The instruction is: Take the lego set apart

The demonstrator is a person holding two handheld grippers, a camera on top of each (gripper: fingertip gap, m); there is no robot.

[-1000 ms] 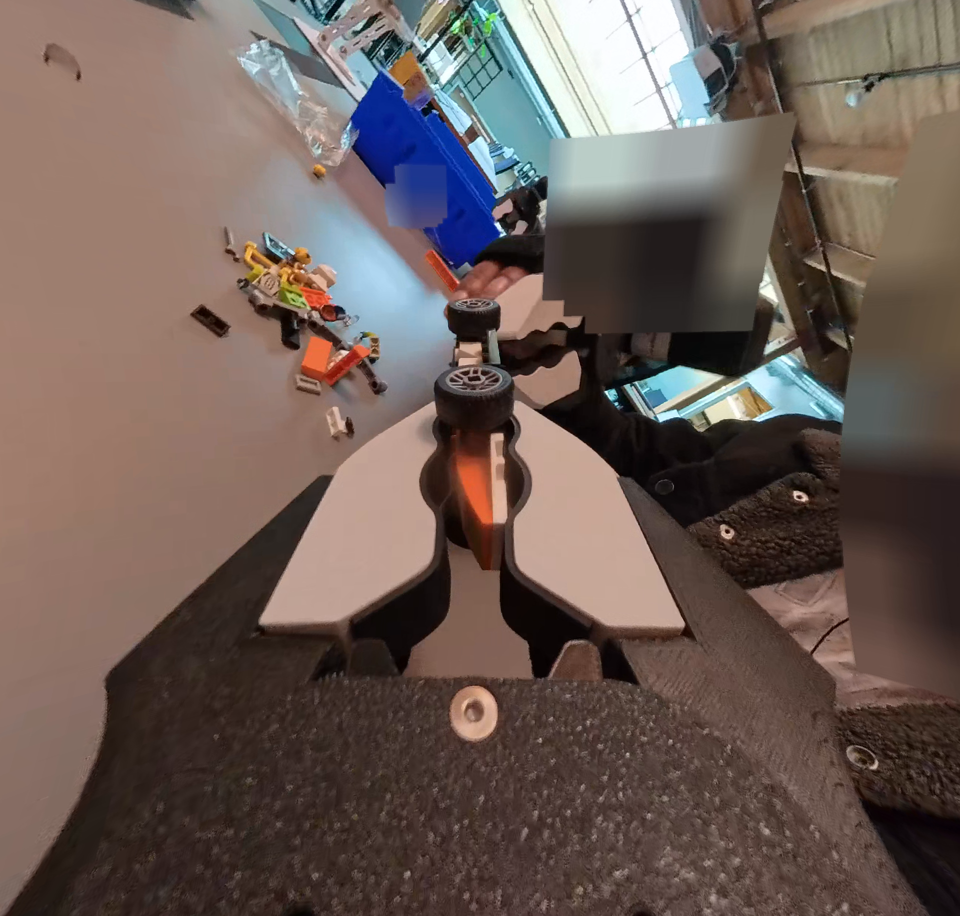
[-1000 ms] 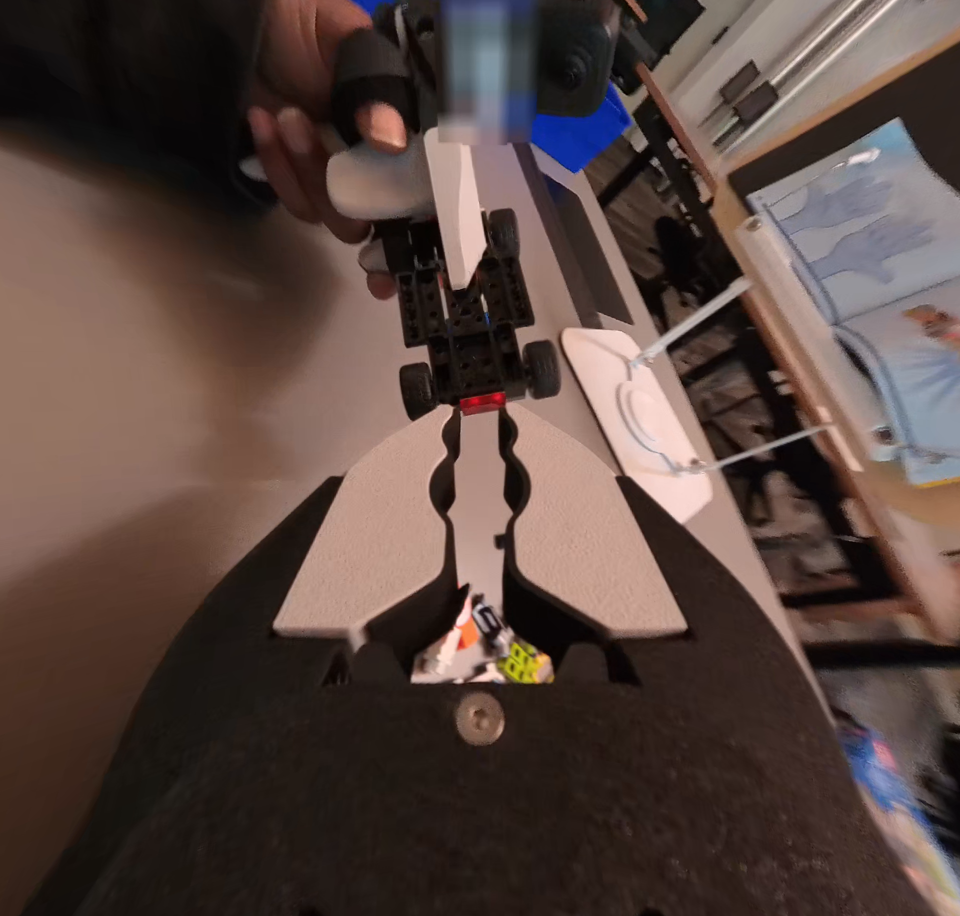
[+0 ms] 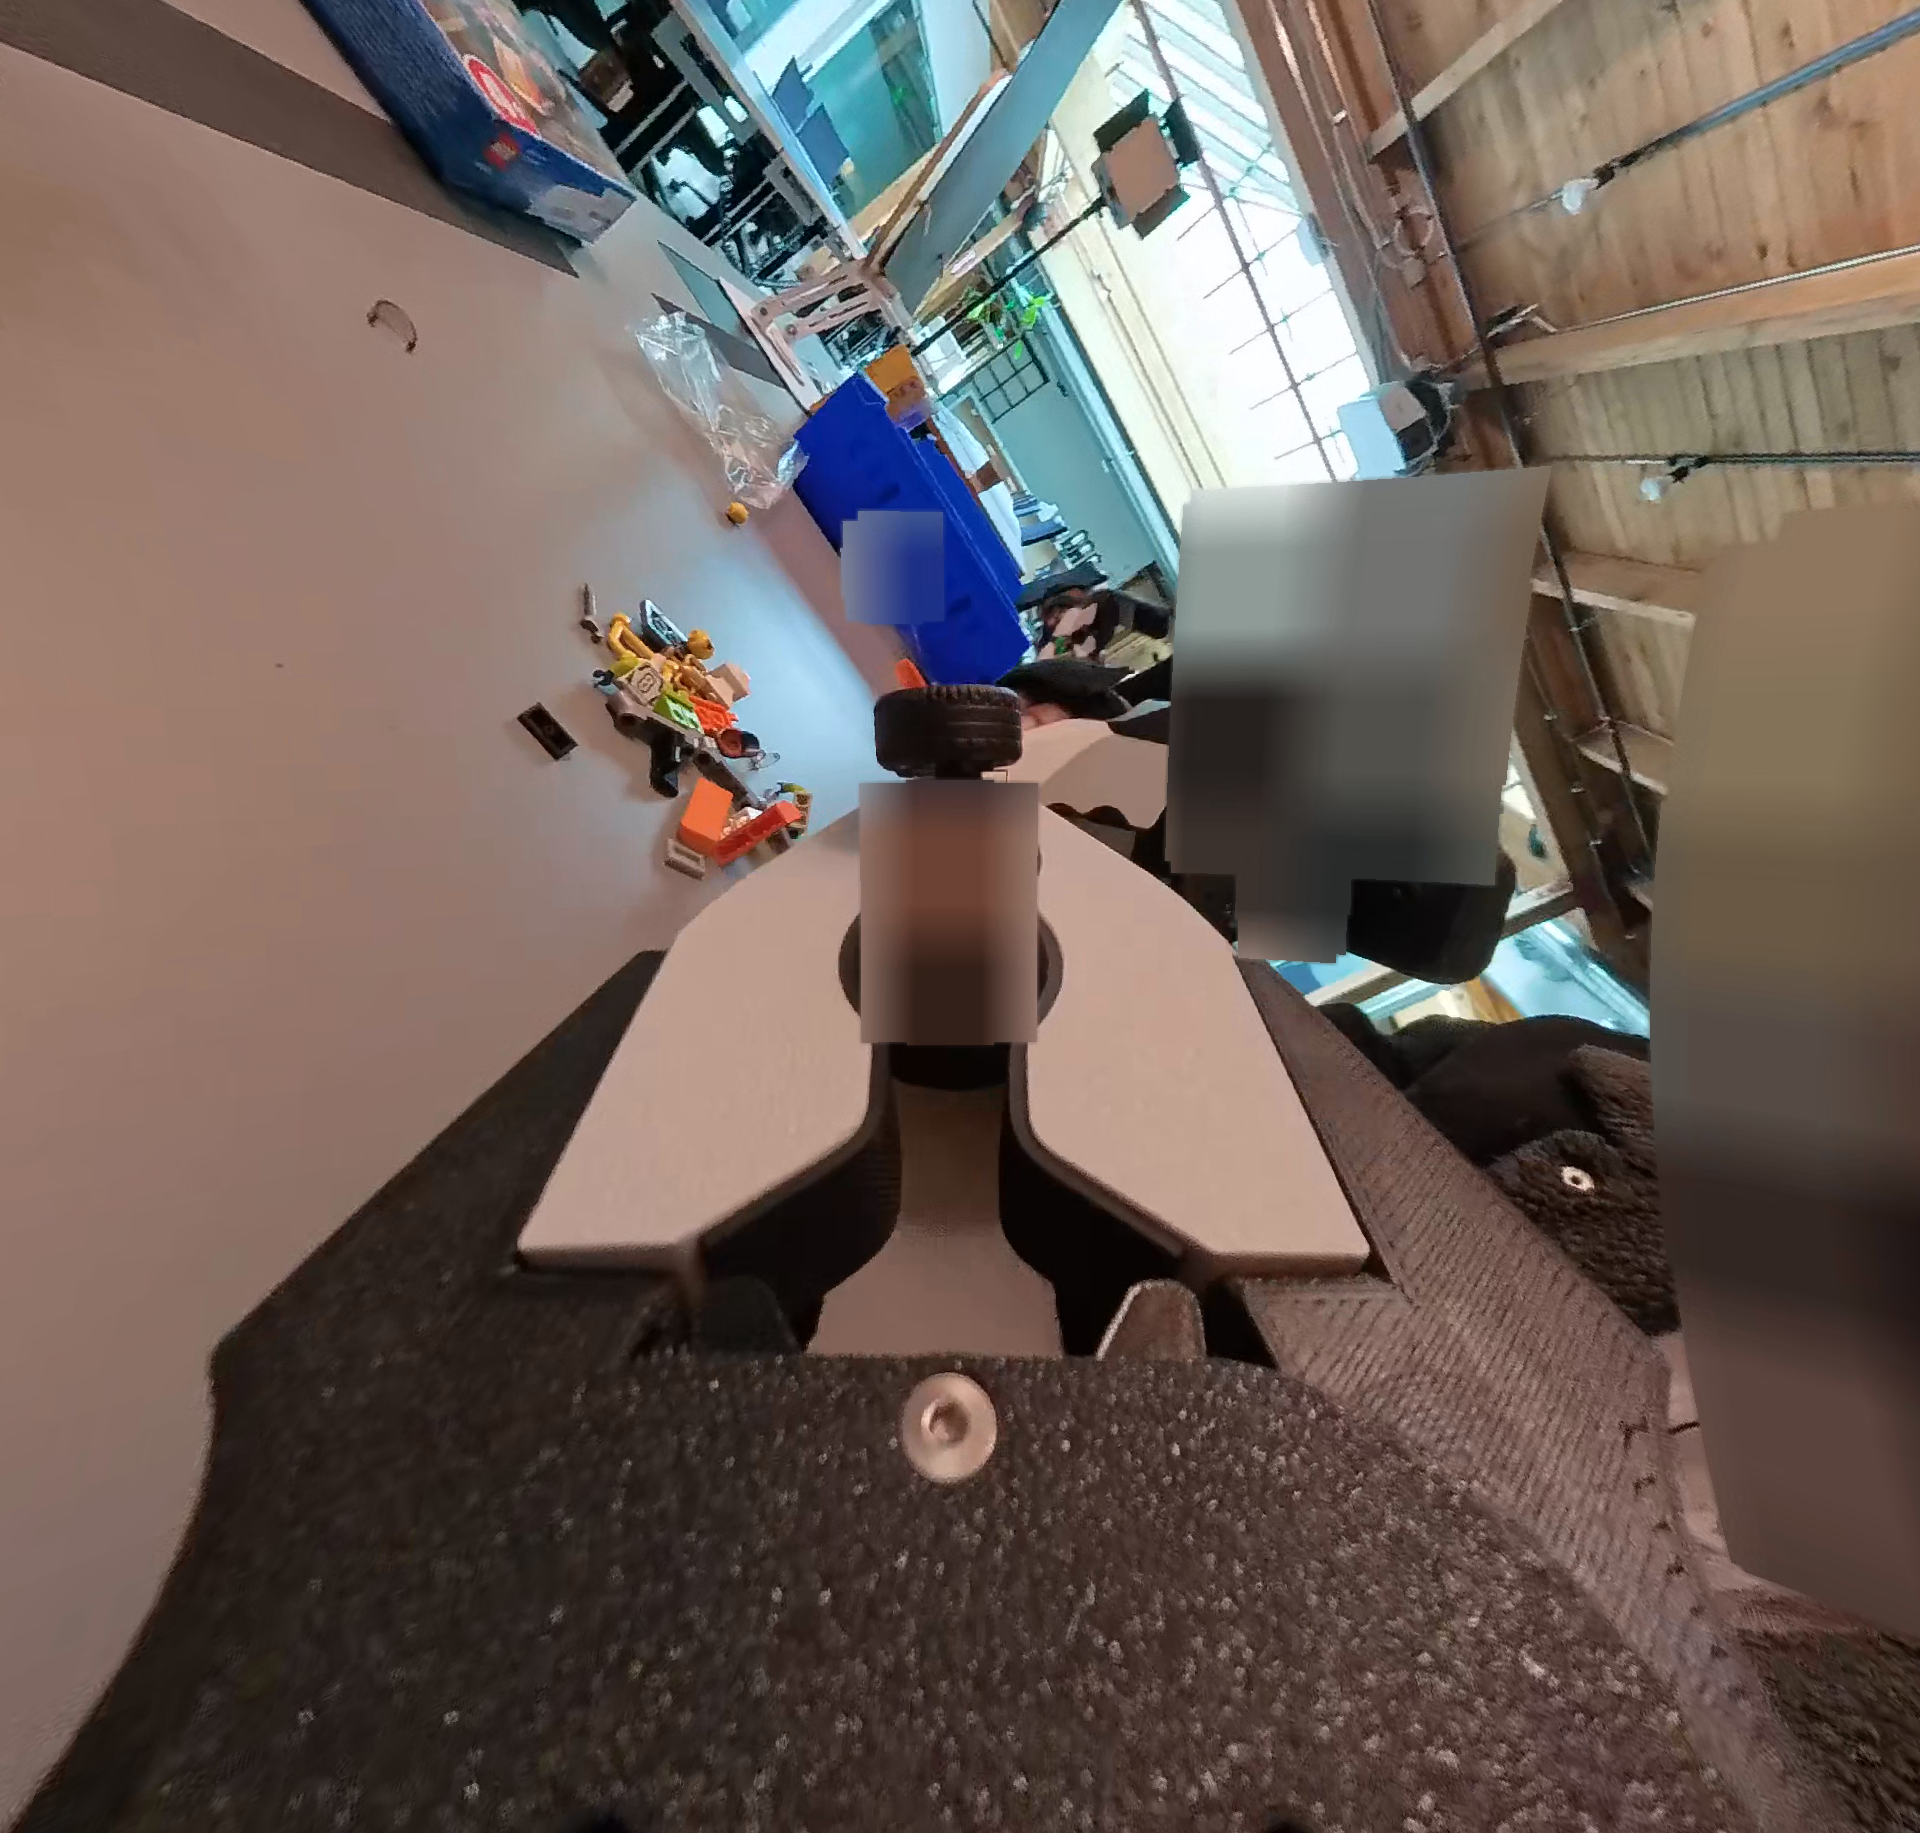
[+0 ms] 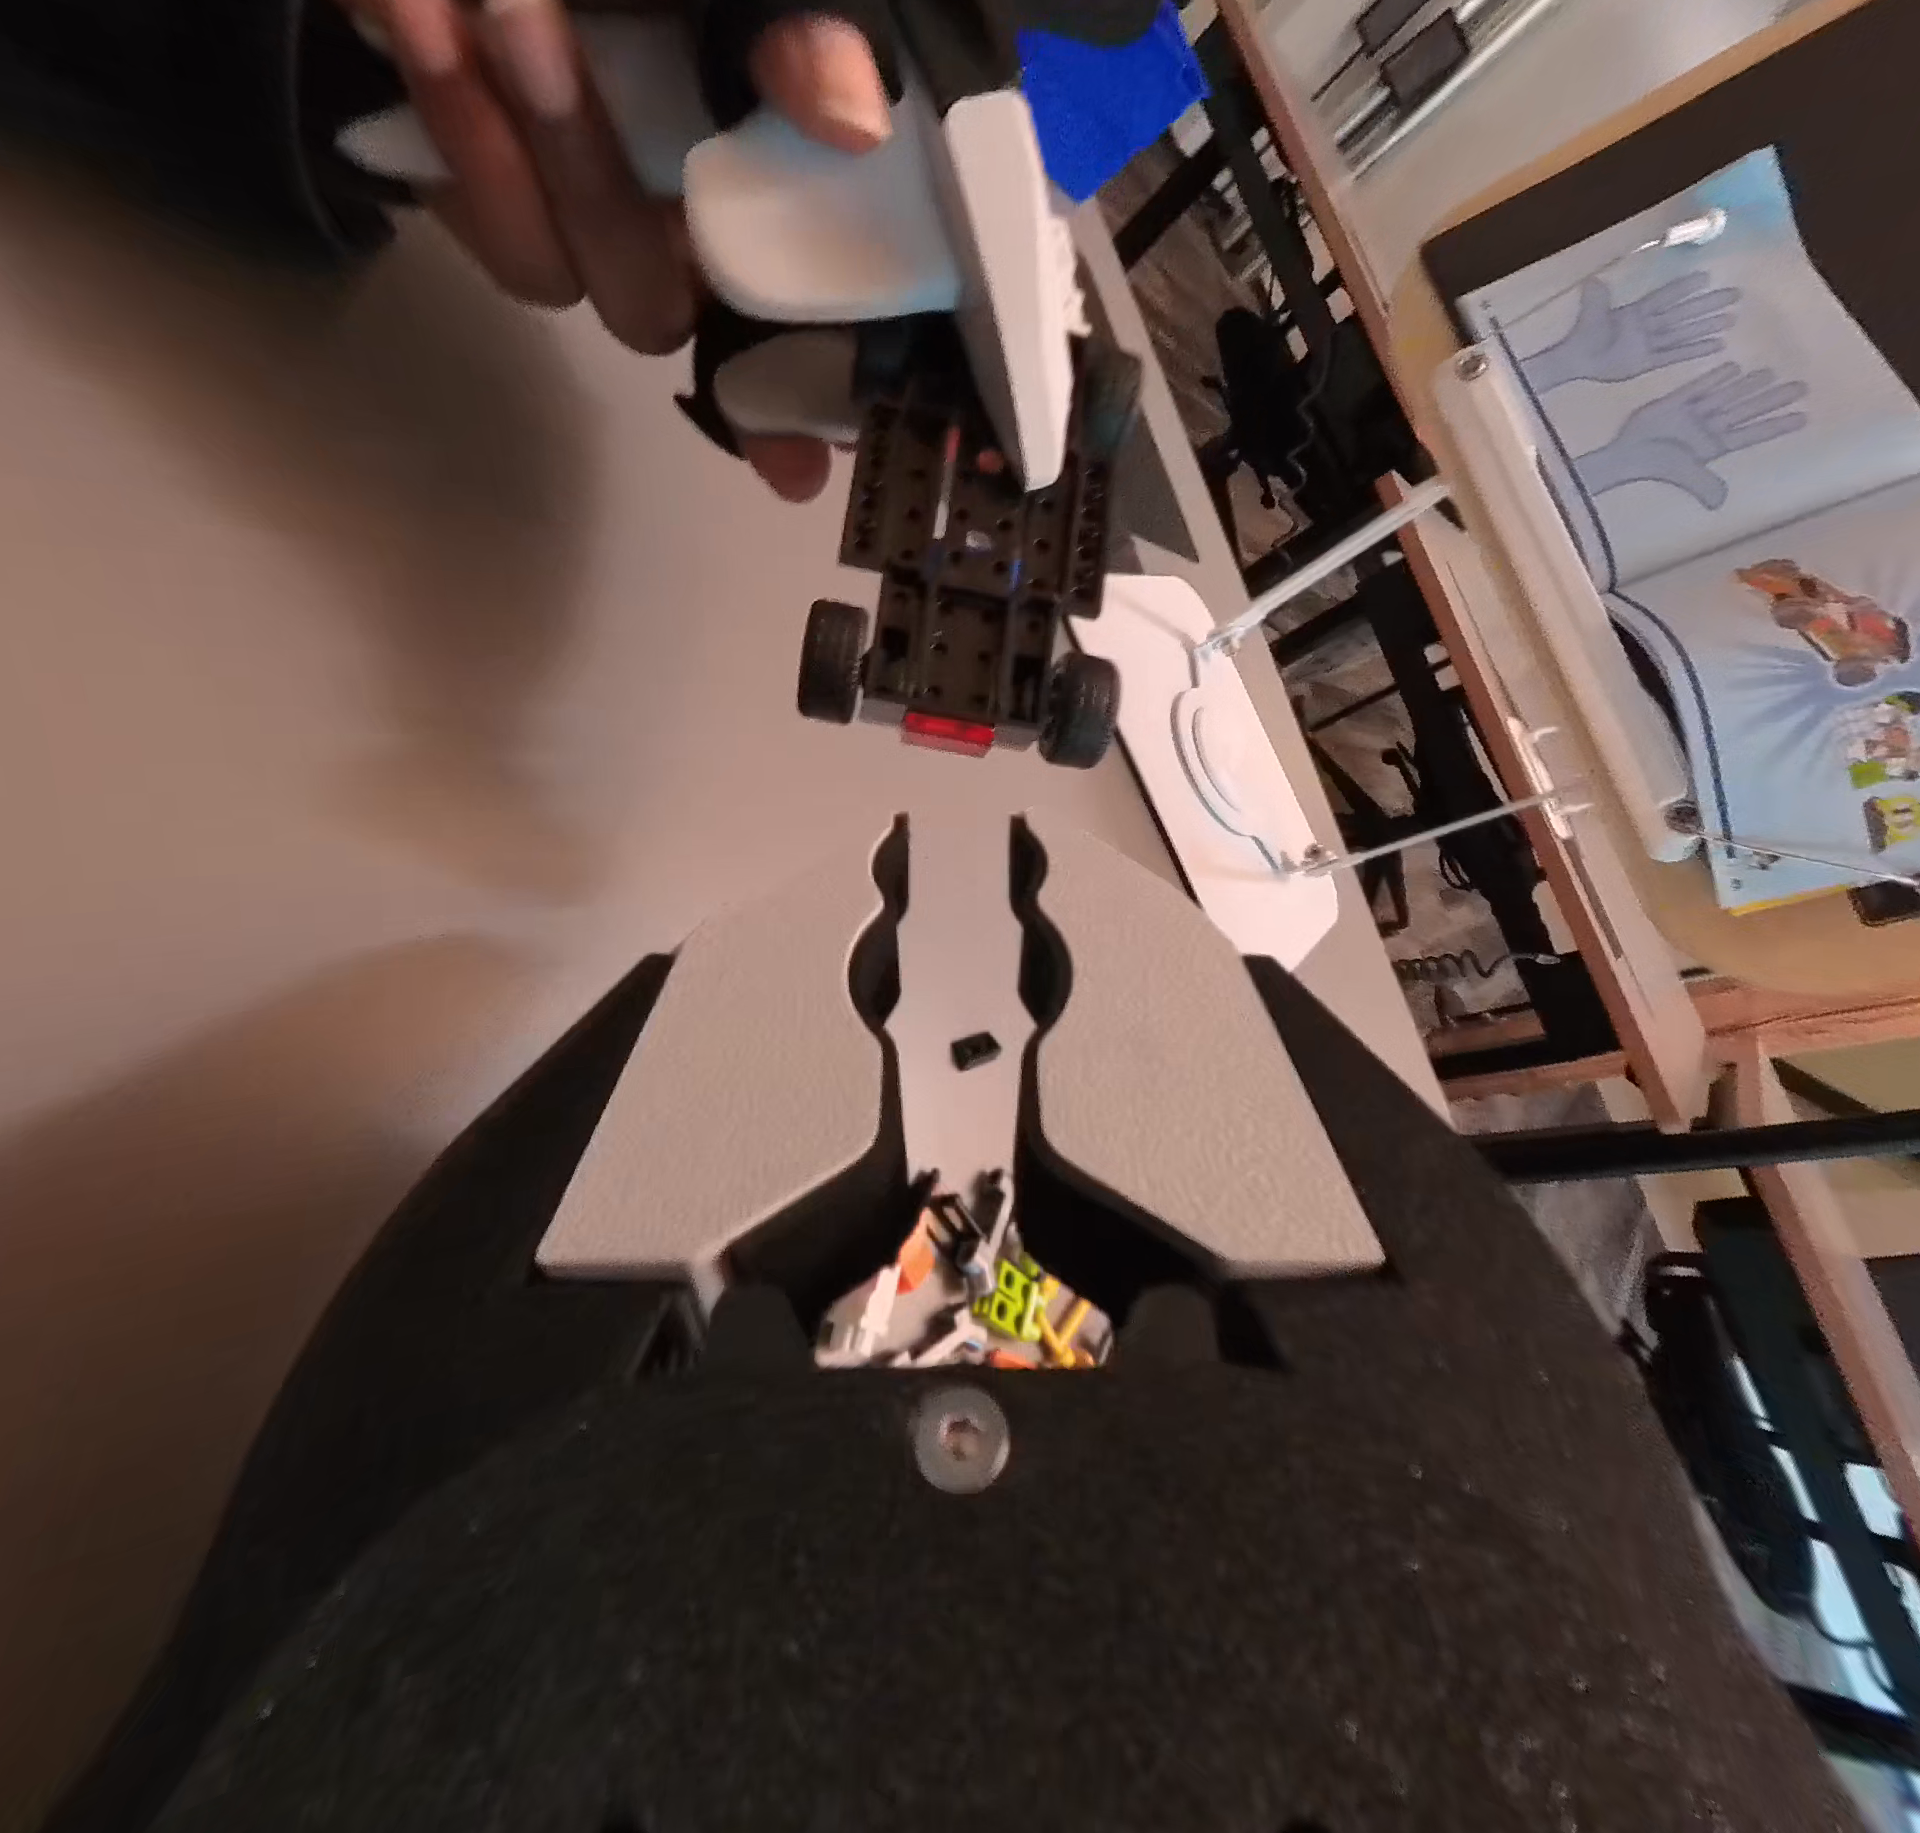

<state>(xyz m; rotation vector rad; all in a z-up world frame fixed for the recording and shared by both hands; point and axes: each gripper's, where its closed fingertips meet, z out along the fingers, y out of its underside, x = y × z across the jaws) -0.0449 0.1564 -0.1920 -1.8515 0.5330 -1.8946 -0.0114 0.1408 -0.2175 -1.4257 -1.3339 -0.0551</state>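
Midway through the teardown, the left wrist view shows the left gripper (image 3: pixel 951 848) clamped narrow on the car (image 3: pixel 948 729), of which only one black tyre shows past a mosaic patch laid over the jaws. The car is held up in the air, off the table (image 3: pixel 260 744). On that table, off to the left, lies a pile (image 3: pixel 696 734) of loose pieces in yellow, lime, orange and grey, with a small black plate (image 3: pixel 545 732) just beside it. Farther back are a clear bag (image 3: pixel 707 401), a blue bin (image 3: pixel 904 516) and a blue box (image 3: pixel 436 69).

From the right wrist view, the right gripper (image 4: pixel 958 833) stands partly open and empty, its tips apart from the car's (image 4: pixel 971 599) rear end. The car's black underside faces the camera; two rear wheels and a red tail brick are on it, and a hand (image 4: pixel 582 121) grips the left gripper (image 4: pixel 1013 308) that pinches the chassis near its front. Through the gap between the right fingers a small black piece (image 4: pixel 974 1049) and the pile (image 4: pixel 956 1295) show on the table below. At right a white stand (image 4: pixel 1236 775) holds an open booklet (image 4: pixel 1714 495).

By the look of it, much of the set is already stripped, while chassis, wheels and tail brick are still to be pulled. How many pieces remain on the hidden top side cannot be told.
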